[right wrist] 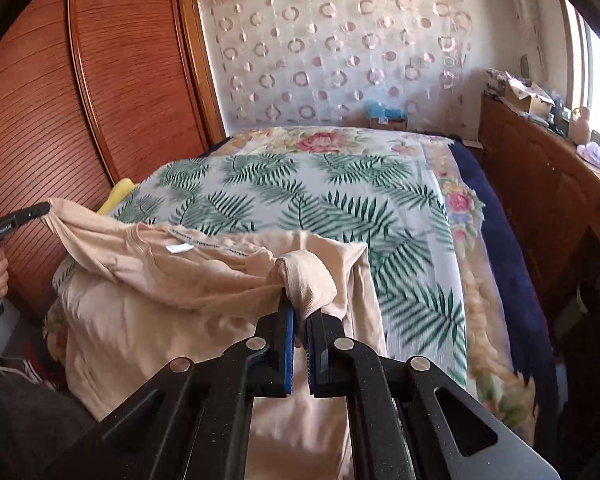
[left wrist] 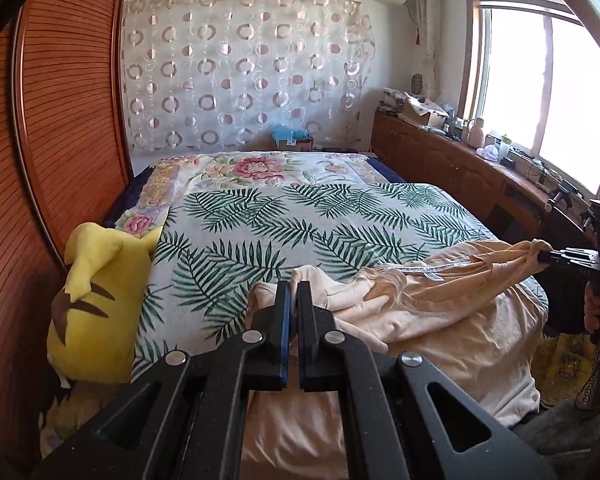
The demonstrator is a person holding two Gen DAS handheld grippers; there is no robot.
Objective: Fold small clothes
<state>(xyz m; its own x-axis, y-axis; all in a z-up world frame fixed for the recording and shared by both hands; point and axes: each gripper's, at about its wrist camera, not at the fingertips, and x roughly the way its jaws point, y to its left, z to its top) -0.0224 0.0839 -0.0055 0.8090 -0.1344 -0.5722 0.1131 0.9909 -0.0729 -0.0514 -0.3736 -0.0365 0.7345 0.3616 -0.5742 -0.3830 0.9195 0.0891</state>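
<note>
A peach shirt (left wrist: pixel 432 308) lies at the near end of the bed and hangs over its front edge; it also shows in the right wrist view (right wrist: pixel 172 304). My left gripper (left wrist: pixel 294 286) is shut on one top corner of the shirt. My right gripper (right wrist: pixel 300 312) is shut on the other top corner, with cloth bunched over its tips. Each gripper shows in the other's view, the right one (left wrist: pixel 542 256) at the right edge and the left one (right wrist: pixel 44 210) at the left edge. The neckline with its white label (right wrist: pixel 179 248) sags between them.
The bed has a fern-print sheet (left wrist: pixel 284 220) over a floral quilt (left wrist: pixel 256 168). A yellow plush toy (left wrist: pixel 96 304) lies at the bed's left side by the wooden wardrobe (left wrist: pixel 52 128). A low wooden cabinet (left wrist: pixel 480 168) with clutter runs under the window on the right.
</note>
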